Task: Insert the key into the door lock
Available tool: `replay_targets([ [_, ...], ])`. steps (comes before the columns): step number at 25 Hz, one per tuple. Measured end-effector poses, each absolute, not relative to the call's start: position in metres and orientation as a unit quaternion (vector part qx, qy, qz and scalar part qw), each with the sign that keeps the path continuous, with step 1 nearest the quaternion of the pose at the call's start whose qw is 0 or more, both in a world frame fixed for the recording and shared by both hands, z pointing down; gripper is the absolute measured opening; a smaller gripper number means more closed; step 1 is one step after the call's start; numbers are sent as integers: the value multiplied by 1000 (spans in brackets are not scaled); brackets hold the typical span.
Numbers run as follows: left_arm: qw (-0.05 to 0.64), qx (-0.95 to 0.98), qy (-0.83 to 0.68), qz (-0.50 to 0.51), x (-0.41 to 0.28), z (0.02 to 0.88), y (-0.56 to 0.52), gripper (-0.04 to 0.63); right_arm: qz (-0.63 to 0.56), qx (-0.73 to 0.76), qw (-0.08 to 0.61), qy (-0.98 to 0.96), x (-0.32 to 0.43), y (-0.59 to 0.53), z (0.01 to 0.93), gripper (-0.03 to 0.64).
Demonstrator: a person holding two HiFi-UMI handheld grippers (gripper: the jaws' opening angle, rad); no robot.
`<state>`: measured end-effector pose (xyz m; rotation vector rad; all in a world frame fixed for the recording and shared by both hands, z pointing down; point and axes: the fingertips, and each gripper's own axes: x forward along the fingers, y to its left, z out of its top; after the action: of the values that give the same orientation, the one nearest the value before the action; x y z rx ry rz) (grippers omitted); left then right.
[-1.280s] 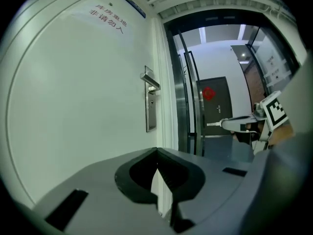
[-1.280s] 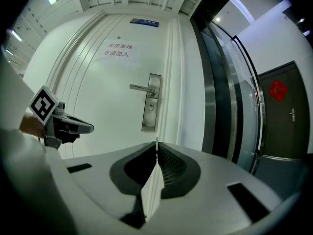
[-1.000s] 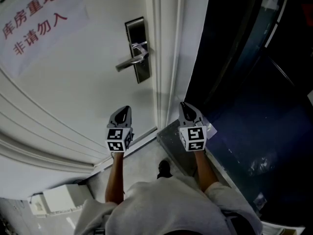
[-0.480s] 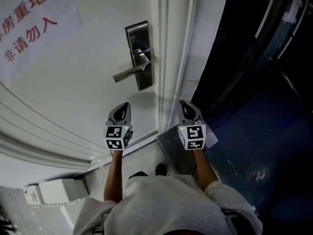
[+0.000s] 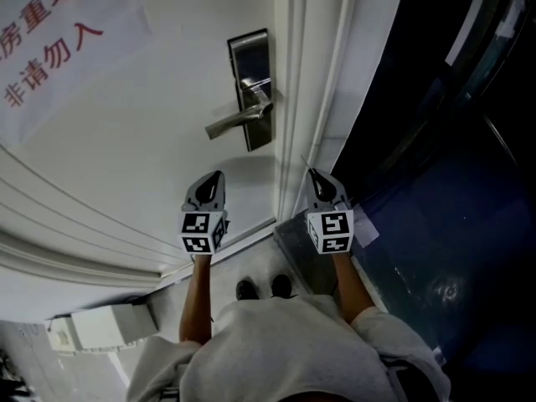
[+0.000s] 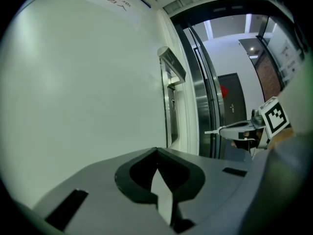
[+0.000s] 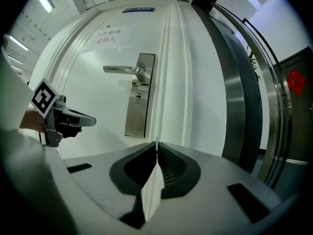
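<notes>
The steel lock plate with its lever handle sits on the white door, above and between my two grippers. In the right gripper view the plate shows a keyhole under the handle. My right gripper is shut on a thin pale key, whose fine tip sticks out past the jaws. It points at the door frame, short of the lock. My left gripper is shut with nothing seen in it, and it is held off the door below the handle.
A paper sign with red characters hangs on the door at upper left. The white door frame and a dark glass and steel panel lie to the right. A white box and the person's shoes are on the floor.
The lock plate has shifted right in the picture and now sits between the grippers. The person's feet have come together at the door. Both grippers stay shut.
</notes>
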<state>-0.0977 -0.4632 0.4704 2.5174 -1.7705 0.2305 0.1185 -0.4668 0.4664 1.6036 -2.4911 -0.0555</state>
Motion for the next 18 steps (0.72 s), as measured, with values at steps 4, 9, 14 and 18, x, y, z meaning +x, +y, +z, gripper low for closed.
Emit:
replay_targets([
  [4,24,822,-564,74,-106,467,-465,17,-20,547,83,-833,107,-465,461,29],
  [9,21,830,-552,73,-115,465,-465,17,-20,557,84,-826,95,-462,460,29],
  [14,21,833,-549,70,-126,463,-467,17,-27,557,81,-826,80,-462,453,29],
  [18,19,832,-550,66,-131,461,-469,16,-45,552,77,-829,72,-468,438,29],
])
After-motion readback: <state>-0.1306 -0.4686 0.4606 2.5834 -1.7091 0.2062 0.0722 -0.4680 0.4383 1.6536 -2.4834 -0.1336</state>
